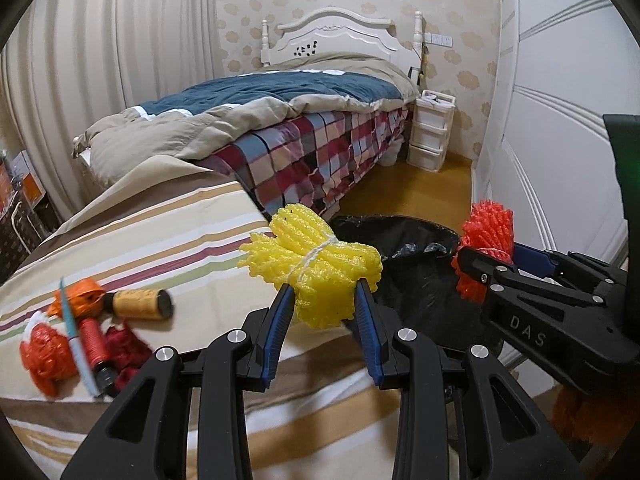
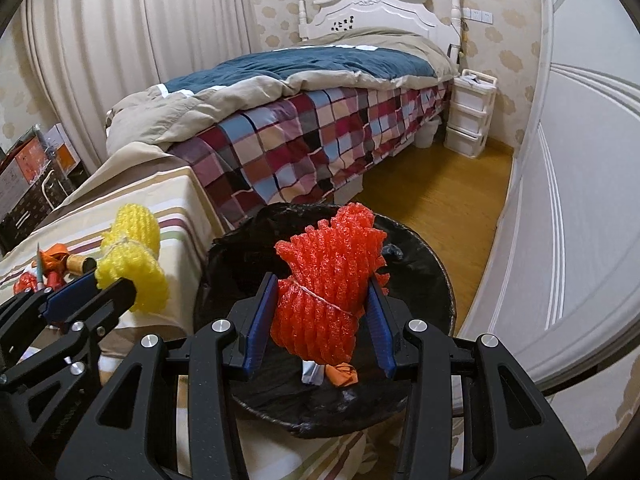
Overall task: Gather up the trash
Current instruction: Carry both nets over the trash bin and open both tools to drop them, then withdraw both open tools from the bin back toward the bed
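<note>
My left gripper (image 1: 323,292) is shut on a yellow foam net bundle (image 1: 316,268) tied with white string, held over the edge of the striped table beside the bin. My right gripper (image 2: 322,284) is shut on a red foam net bundle (image 2: 326,276), held right above the black-lined trash bin (image 2: 432,280). In the left wrist view the red foam net bundle (image 1: 486,236) and the right gripper (image 1: 480,268) show at the right, past the trash bin (image 1: 404,240). In the right wrist view the yellow foam net bundle (image 2: 132,260) shows at the left.
Orange and red scraps (image 1: 52,356), a cork-coloured roll (image 1: 140,304) and a blue-white stick (image 1: 78,340) lie on the striped tablecloth (image 1: 160,232). An orange scrap (image 2: 342,374) lies inside the bin. Behind stand a bed with a plaid cover (image 1: 320,148), a white drawer unit (image 1: 430,132) and white doors (image 1: 560,120).
</note>
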Tool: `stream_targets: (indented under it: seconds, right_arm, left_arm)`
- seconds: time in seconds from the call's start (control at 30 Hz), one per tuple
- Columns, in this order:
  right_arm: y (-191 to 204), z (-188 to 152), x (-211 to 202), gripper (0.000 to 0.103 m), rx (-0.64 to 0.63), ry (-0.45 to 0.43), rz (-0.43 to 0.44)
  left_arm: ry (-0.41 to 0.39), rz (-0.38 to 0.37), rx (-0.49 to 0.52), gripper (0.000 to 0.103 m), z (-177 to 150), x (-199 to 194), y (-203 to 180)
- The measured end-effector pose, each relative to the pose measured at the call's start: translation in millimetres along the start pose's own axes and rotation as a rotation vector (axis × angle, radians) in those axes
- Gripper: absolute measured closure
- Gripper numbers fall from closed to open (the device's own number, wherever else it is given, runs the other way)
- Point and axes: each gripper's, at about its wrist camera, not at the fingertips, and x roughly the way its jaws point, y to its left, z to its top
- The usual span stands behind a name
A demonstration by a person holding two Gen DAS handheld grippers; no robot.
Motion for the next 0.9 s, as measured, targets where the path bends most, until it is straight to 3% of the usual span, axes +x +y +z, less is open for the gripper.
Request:
stream_targets:
  seconds: [0.3, 0.6, 0.9]
  right_arm:
    - [-17, 2, 19, 0.058, 0.036, 0.021, -0.005]
    - [-21, -2, 20, 0.046, 0.045, 0.019, -0.030]
    - [-19, -5, 8, 0.044, 0.053, 0.010, -0.031]
  left_arm:
    - [0.049, 0.011, 0.003, 0.067, 5, 25, -11]
    - [0.051, 0.030, -0.009, 0.036, 3, 24, -10]
    - [0.040, 0.044, -0.045, 0.026, -3, 6, 1]
